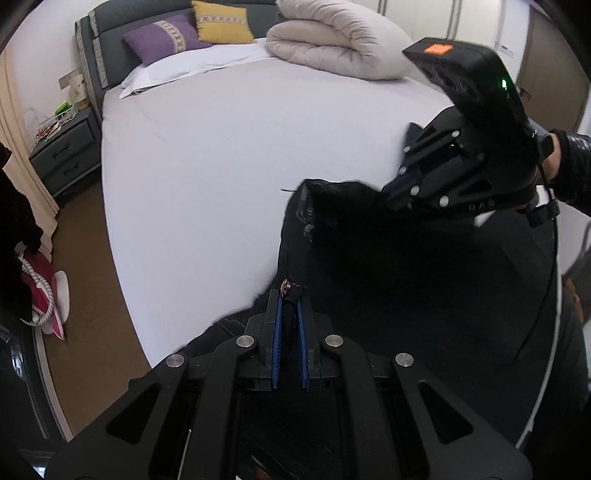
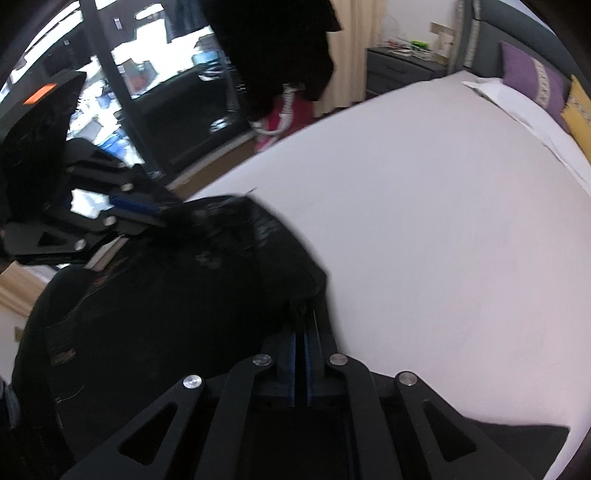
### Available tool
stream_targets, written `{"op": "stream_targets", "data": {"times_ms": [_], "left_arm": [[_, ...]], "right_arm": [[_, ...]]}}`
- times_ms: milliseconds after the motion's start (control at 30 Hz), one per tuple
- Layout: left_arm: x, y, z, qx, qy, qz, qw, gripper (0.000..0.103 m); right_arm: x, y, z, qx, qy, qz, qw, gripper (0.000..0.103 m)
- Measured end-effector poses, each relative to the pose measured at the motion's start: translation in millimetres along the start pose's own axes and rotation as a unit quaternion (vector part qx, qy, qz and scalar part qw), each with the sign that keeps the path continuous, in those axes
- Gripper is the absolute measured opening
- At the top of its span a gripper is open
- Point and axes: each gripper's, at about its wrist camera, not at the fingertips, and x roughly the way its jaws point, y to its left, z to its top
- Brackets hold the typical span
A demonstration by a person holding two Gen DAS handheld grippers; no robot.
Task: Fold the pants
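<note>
Black pants hang between my two grippers above the near edge of a white bed. My left gripper is shut on the waistband by a copper button. My right gripper is shut on the waistband further along, held up at the right. In the right wrist view the right gripper pinches the black pants and the left gripper grips them at the left. The pant legs are hidden below.
A folded beige duvet, a purple pillow and a yellow pillow lie at the bed's head. A grey nightstand stands left of the bed. A pink bag sits on the brown floor. Dark clothing hangs near a glass door.
</note>
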Motion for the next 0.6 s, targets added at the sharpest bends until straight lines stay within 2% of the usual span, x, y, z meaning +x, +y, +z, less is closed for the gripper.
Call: {"op": "stream_targets", "data": {"times_ms": [167,367,500,600], "left_arm": [[-26,-36,-34,0.029,0.005,-0.034,0.999,0.006],[-45,-75,-79,0.079,0.039,-0.077,0.9931,0.006],[-52,-100,-98,0.119,0.058,-0.088,0.9872,0.006],[-55,-115,-107,0.143,0.067,-0.096,0.9828,0.005]], "right_arm": [[-14,54,-30,-0.061,0.024,-0.009,0.998,0.005],[-29,104,-78,-0.151,0.078,-0.054,0.984,0.005],[-34,140,-108,-0.23,0.103,-0.088,0.964,0.005],[-30,169,-125,-0.313,0.124,-0.136,0.932,0.004]]}}
